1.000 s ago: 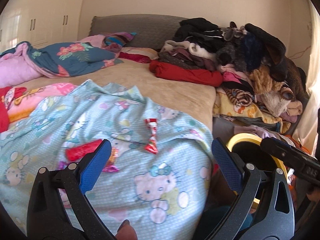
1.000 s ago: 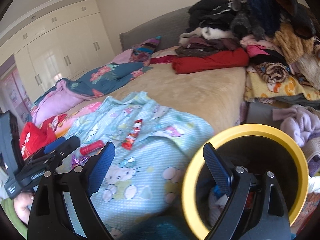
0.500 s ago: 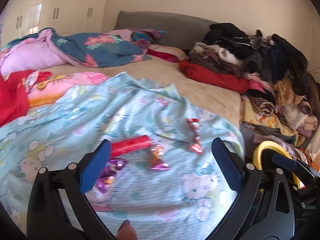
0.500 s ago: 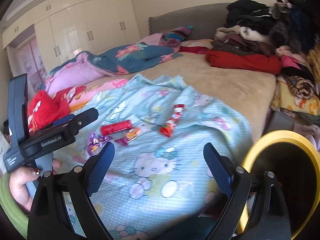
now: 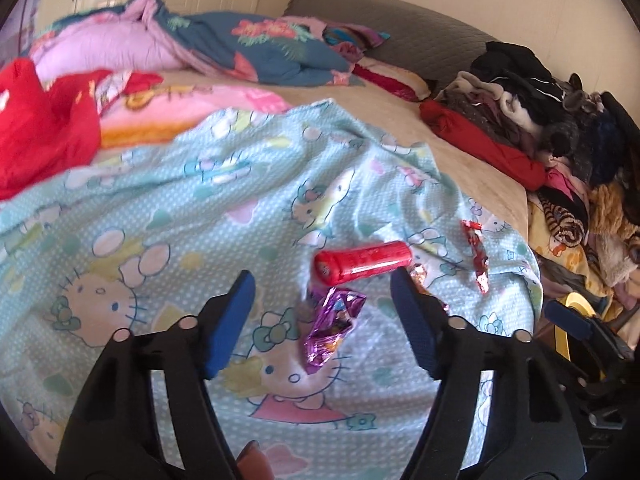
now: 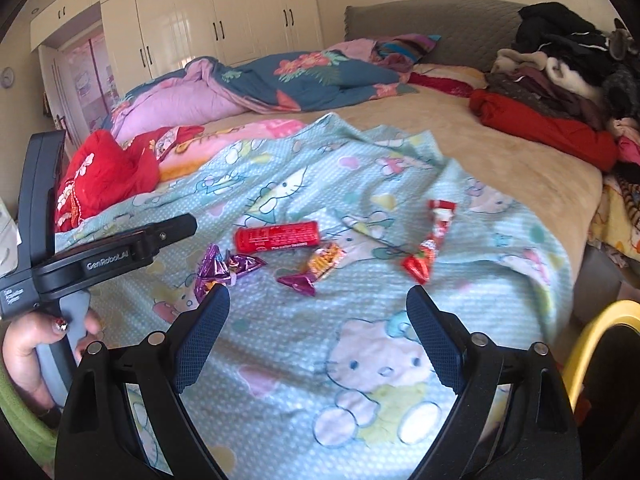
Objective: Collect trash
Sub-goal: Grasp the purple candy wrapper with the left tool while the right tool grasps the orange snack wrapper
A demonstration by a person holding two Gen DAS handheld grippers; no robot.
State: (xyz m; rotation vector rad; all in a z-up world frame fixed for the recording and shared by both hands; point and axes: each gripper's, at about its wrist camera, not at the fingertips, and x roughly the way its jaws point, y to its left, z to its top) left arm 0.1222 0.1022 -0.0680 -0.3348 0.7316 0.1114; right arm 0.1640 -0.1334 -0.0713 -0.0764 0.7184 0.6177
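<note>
Left wrist view first: I see my left hand-held gripper point(image 5: 320, 312) hanging over the cartoon-cat blanket point(image 5: 160, 220) on the bed point(image 5: 460, 152). Its jaws have just been closing and now stand about half open, with the purple wrapper point(image 5: 330, 328) lying loose between them; the pads do not touch it. Taking the red tube point(image 5: 362, 262) as my landmark, the purple wrapper lies just in front of it, nearer me. To the tube's right lies a twisted red wrapper point(image 5: 476, 256), apart from it.

From the right wrist camera, my right hand-held gripper point(image 6: 318, 332) is wide open and holds nothing. Here the red tube point(image 6: 276, 236) has an orange-and-magenta wrapper point(image 6: 316, 268) just in front of it and slightly right. The yellow-rimmed bin point(image 6: 592, 336) stands well to the tube's right, off the bed's edge. A heap of clothes point(image 6: 560, 80) sits far behind and right of the tube. Left of the tube, a hand point(image 6: 36, 348) grips the other gripper's handle.
</note>
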